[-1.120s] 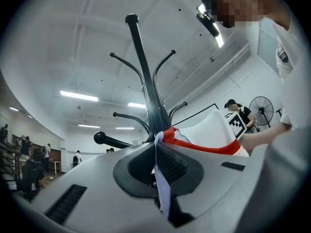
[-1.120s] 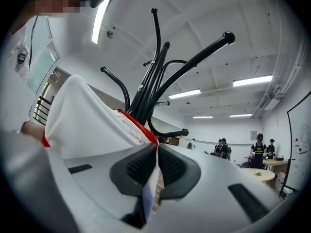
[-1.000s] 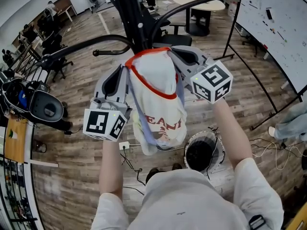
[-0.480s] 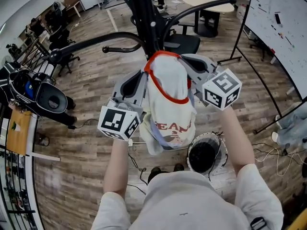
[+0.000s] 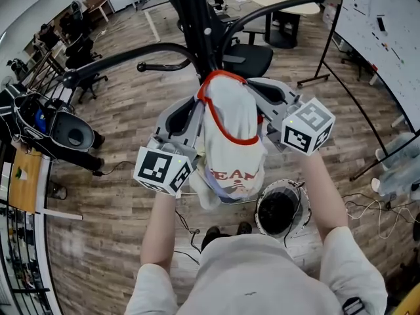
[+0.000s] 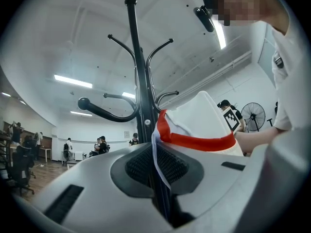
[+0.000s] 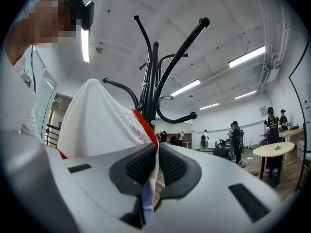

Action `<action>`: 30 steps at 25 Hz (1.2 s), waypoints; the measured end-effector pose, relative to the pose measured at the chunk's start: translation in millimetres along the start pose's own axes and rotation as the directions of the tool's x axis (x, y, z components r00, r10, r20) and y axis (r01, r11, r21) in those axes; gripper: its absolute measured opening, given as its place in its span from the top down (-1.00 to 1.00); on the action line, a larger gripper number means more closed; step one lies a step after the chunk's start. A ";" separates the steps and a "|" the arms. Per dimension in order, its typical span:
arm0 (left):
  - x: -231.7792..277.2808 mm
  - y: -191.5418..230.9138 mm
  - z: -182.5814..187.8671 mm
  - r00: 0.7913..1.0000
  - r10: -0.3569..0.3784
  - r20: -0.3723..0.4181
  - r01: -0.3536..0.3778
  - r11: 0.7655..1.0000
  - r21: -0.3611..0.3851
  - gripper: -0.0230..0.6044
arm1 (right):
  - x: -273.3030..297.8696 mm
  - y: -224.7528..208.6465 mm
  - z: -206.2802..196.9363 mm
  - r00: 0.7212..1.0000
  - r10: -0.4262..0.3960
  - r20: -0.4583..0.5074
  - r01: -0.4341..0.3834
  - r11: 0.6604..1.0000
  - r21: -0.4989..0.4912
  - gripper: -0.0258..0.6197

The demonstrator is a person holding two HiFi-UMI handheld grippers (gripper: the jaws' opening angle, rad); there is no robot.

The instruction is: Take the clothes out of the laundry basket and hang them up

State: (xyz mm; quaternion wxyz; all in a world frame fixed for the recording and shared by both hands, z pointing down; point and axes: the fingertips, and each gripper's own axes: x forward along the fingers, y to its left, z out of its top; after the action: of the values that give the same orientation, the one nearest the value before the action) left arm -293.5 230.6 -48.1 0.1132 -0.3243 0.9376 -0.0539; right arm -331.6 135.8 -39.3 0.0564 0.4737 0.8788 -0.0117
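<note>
Item: one white T-shirt with a red neckband and red lettering on its lower front, held in the air at the centre of the head view, well above the wooden floor. It is stretched between two tongs at the neckband. Left tongs: at the shirt's 9 o'clock, clamped tight on a fold of its edge, which runs down between the pads. Right tongs: at the shirt's 3 o'clock, jaws just now easing slightly apart, with a strip of the shirt's fabric between the pads and pinched at their upper part. Black coat stand: at 12 o'clock from the shirt, with its pole just beyond the neckband and curved arms spreading to 10 and 2 o'clock. Laundry basket: round, white mesh, dark inside, standing on the floor at 5 o'clock from the shirt, below the person's right forearm.
</note>
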 end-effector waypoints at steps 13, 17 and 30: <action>-13.8 -8.7 -5.6 0.998 -0.058 -0.005 0.058 0.998 -0.008 0.69 | -8.7 10.3 0.4 0.999 -0.047 0.024 0.048 0.999 -0.023 0.69; -18.1 -9.2 -6.2 0.996 -0.089 0.001 0.089 0.996 -0.013 0.57 | -11.6 16.3 4.9 0.996 -0.085 0.028 0.087 0.995 -0.051 0.68; -37.5 -14.4 -3.7 0.970 -0.237 0.045 0.239 0.970 -0.044 0.55 | -69.9 26.7 6.9 0.939 -0.342 0.039 0.344 0.937 -0.062 0.65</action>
State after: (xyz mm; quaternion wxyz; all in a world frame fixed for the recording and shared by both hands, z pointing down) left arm -257.2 242.7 -35.3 0.1165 -0.4380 0.8906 -0.0376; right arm -270.6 91.9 -37.5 0.0819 0.3107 0.9470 0.0017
